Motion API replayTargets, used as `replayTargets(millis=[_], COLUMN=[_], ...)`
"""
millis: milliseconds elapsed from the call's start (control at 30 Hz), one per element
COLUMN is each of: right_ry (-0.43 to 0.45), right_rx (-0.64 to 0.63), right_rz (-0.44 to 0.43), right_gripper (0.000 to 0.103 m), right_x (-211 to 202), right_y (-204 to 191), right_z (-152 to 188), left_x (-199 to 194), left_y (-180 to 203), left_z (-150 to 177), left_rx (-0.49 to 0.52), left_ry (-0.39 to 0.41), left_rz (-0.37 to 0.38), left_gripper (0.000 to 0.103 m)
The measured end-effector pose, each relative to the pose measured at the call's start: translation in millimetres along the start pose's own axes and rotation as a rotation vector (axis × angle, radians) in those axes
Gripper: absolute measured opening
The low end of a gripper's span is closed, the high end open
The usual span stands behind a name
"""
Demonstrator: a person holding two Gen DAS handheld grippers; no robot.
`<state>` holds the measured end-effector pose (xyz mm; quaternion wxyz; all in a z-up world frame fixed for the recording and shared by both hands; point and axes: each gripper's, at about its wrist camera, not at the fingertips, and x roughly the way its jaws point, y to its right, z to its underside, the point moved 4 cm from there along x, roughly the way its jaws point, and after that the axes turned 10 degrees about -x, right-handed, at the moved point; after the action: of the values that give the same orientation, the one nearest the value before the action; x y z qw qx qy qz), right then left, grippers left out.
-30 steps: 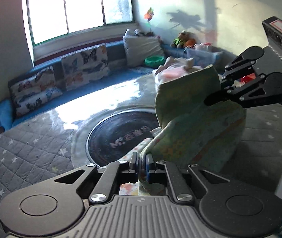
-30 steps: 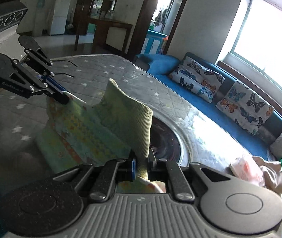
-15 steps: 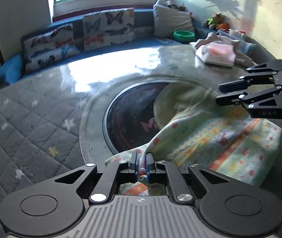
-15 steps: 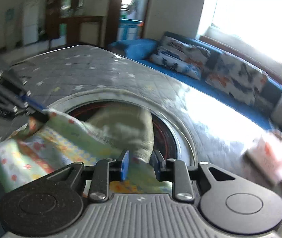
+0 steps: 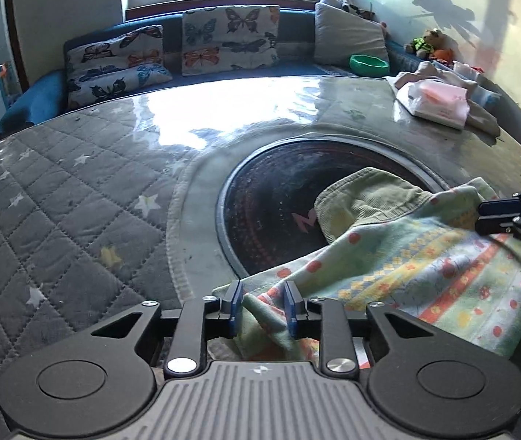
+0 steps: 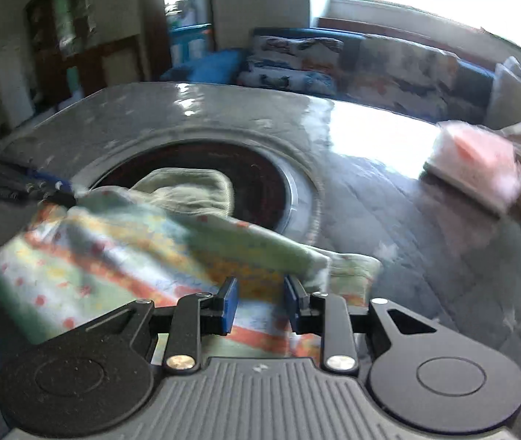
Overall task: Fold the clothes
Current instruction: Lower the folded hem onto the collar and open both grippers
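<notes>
left wrist view shows sharply what the blurred right wrist view smears: left gripper [image 5: 262, 306] jaws just parted, slack around a fold of soft printed garment [image 5: 425, 275] lying on the quilted table [image 5: 58, 227]; right gripper [image 6: 260, 304] likewise loosened over it.

Two grippers: left gripper [image 5: 262, 306], right gripper [image 6: 260, 302]. One patterned garment [image 5: 425, 278] with a green ribbed cuff [image 5: 363, 201]. Three butterfly cushions [image 5: 229, 38], one grey pillow [image 5: 348, 38], one green bowl [image 5: 368, 65], one pink-and-white packet [image 5: 438, 101], one round dark disc [image 5: 271, 212] in the worktop [image 5: 77, 190].
</notes>
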<state>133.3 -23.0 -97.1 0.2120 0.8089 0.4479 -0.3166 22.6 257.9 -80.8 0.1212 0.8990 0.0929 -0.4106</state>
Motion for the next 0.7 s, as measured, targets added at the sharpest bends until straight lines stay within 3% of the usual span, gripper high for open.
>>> replayTargets(millis=[67,133,233,400,567,633,700], right_ry=[0.016,0.040,0.080,0.068,0.028,0.027,0.035], right_rx=[0.001,0.005,0.004,-0.025,0.015,0.046,0.033], right_rz=[0.042,0.070,0.059,-0.010,0.017,0.027,0.030], right_gripper=[0.033,0.036,0.036,0.034,0.033,0.039,0.040], right_x=[-4,-9,-11,17,42,45,40], right_y=[1,2,-4,-25,-24,-19,-18], right_z=[-3,-7,-17,-31,-33,-33,-34], left_x=[-2,-6,-16,-25,-6,8,20], left_y=[-3,-6,-2,28,61,67,66], left_z=[-2,-4,-7,-8,-7,-10,-12], left_rx=[-0.011,-0.028,-0.052,-0.044,-0.021,-0.024,-0.037], left_ry=[0.007,0.021,0.044,0.056,0.010,-0.010,-0.026], left_rz=[-0.038,-0.050,-0.034,0.074,0.152,0.153,0.147], left_gripper=[0.047,0.047,0.044,0.021,0.018,0.018,0.018])
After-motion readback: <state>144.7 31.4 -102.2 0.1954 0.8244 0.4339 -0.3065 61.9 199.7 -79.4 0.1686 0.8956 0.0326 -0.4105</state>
